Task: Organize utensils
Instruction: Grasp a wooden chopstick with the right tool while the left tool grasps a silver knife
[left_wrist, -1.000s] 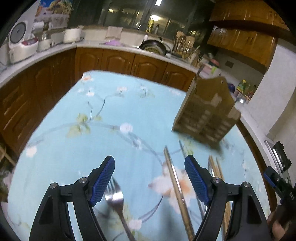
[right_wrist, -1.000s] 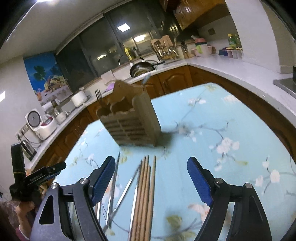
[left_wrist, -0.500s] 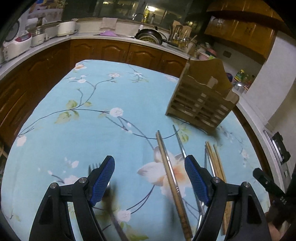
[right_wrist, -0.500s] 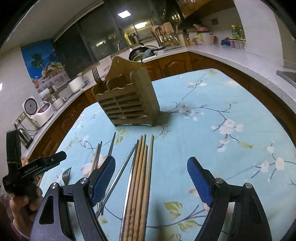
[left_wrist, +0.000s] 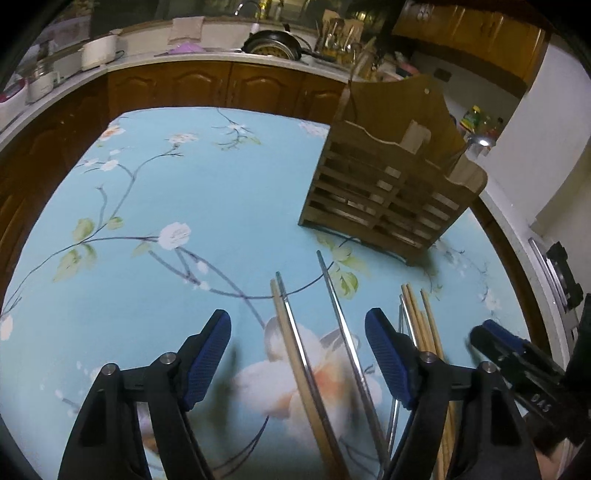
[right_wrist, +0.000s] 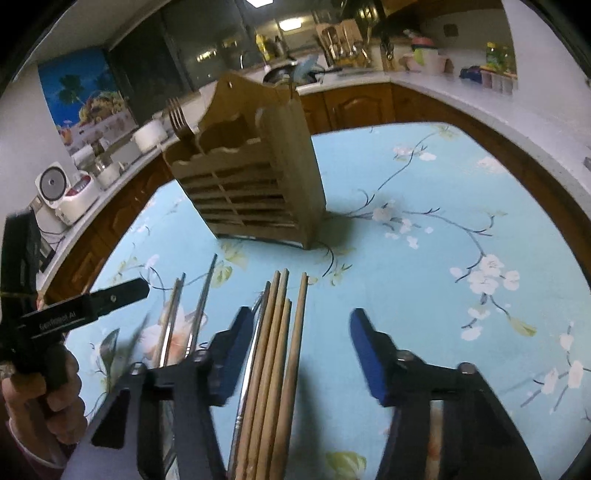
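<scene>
— Where are the claws?
— The right claw (right_wrist: 301, 350) is closing around the wooden chopsticks (right_wrist: 275, 354) on the tabletop (right_wrist: 424, 266), not yet pressing them. The left claw (left_wrist: 297, 354), also narrowing, straddles metal chopsticks (left_wrist: 332, 332), gripping nothing.
— The holder (right_wrist: 251, 173)?
— Upright beyond them, toward the tabletop's far edge.

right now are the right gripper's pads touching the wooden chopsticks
Apart. In the right wrist view the right gripper is closing around the wooden chopsticks, but tablecloth shows beside the right pad; the left pad is blurred.
</scene>
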